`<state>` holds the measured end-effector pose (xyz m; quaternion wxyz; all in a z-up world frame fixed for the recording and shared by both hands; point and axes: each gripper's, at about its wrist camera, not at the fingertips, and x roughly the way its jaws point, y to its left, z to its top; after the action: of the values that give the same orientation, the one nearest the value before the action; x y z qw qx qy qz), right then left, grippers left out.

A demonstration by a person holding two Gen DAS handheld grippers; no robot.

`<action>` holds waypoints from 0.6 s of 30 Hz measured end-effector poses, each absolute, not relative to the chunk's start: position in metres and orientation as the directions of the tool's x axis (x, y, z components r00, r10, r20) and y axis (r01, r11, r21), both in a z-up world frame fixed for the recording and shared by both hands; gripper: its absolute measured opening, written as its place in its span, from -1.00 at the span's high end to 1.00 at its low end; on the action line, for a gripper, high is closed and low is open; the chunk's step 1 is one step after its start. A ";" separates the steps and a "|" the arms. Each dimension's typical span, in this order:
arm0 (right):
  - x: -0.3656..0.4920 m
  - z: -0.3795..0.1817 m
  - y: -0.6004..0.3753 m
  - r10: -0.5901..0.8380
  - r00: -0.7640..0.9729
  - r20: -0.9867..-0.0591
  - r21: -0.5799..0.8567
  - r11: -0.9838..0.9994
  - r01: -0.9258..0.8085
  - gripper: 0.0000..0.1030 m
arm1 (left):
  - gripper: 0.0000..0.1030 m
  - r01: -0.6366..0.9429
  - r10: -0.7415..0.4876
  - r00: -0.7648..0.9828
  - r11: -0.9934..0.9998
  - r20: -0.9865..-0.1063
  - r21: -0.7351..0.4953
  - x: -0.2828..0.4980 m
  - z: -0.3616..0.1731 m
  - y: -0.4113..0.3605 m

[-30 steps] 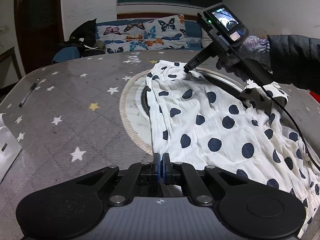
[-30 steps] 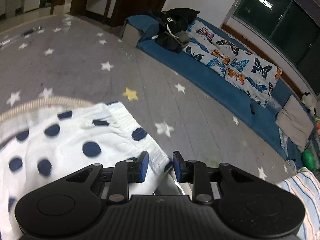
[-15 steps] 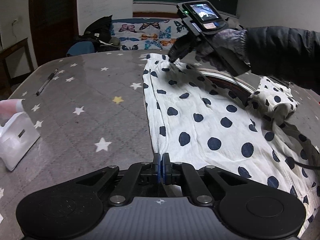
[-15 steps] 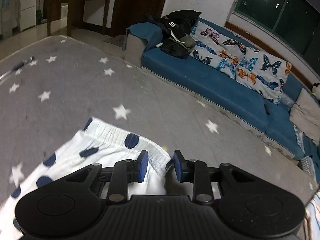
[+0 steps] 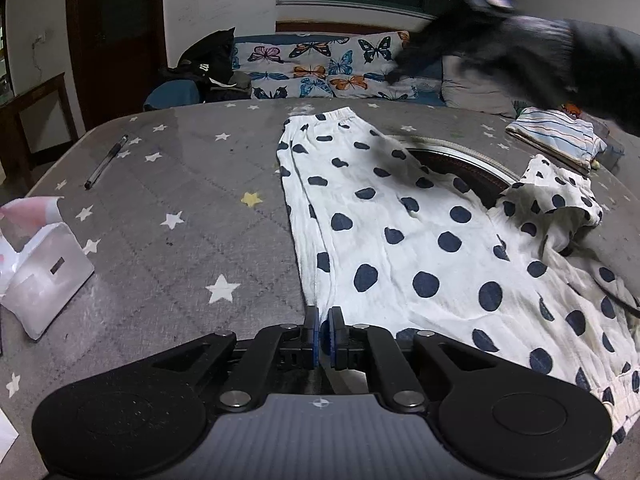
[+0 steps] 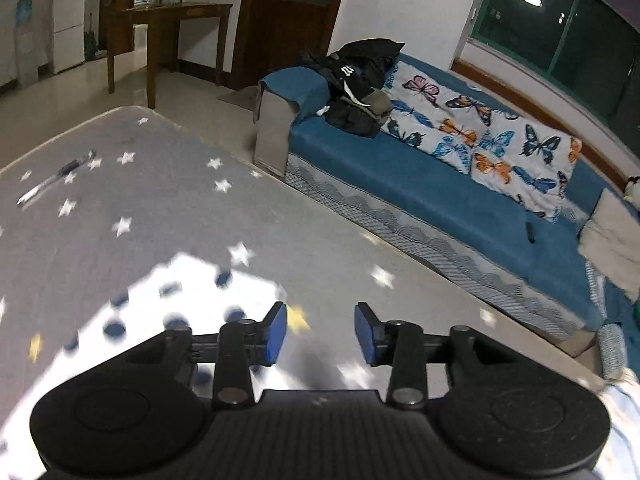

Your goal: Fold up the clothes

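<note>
Left tongs (image 5: 324, 330): blue pads nearly together, a thin slit between them; pointing down and forward.
Right tongs (image 6: 321, 334): jaws have just been opening; pads stand apart, nothing between them; angled downward.
Right hand (image 5: 516, 40): gloved, blurred, raised at upper right in the left wrist view.
Right sleeve (image 5: 604, 68): dark, padded.

One dotted garment (image 5: 400, 240), one pen (image 5: 106, 162), perhaps two butterfly pillows (image 5: 320, 66).

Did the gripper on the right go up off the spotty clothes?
Yes. The right gripper has lifted away from the polka-dot garment; the starry table cover now looks farther below. Its jaws have just been opening, with nothing between them.
</note>
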<state>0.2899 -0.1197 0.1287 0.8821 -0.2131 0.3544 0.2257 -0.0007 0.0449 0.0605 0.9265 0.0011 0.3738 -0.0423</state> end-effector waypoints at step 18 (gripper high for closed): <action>0.181 0.098 -0.378 0.004 0.609 -0.793 -0.194 0.946 -0.259 0.20 | 0.13 0.506 -0.452 0.644 0.857 -0.617 -0.099 -0.033 0.096 -0.098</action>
<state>0.1808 -0.3776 0.0982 0.8849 -0.1460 0.4360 0.0743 -0.0334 -0.0984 0.0962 0.9058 0.0411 0.3285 -0.2645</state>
